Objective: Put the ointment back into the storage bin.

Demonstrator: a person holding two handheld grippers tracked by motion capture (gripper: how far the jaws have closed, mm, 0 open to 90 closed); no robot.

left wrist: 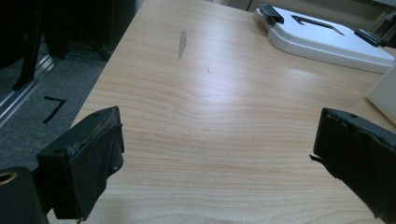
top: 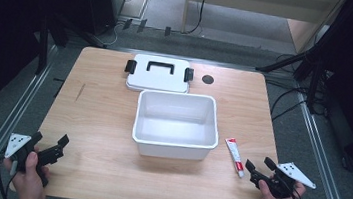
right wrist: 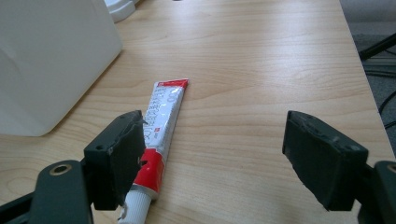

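A white open box (top: 174,124) stands in the middle of the wooden table (top: 96,120). Its white lid (top: 159,73), with a black handle and black clips, lies flat just behind it. A red-and-white tube (top: 235,156) lies on the table right of the box, cap toward me. My right gripper (top: 258,170) hovers low just beyond the cap end, open, with the tube (right wrist: 160,128) beside its left jaw and nothing between the pads. My left gripper (top: 49,144) sits at the front left corner, open over bare wood (left wrist: 210,130).
A small dark round hole (top: 208,79) marks the table right of the lid. A grey scuff (left wrist: 181,43) marks the wood at the left. Metal rails, cables and black stands surround the table. The box's corner (left wrist: 384,91) shows at the left gripper view's right edge.
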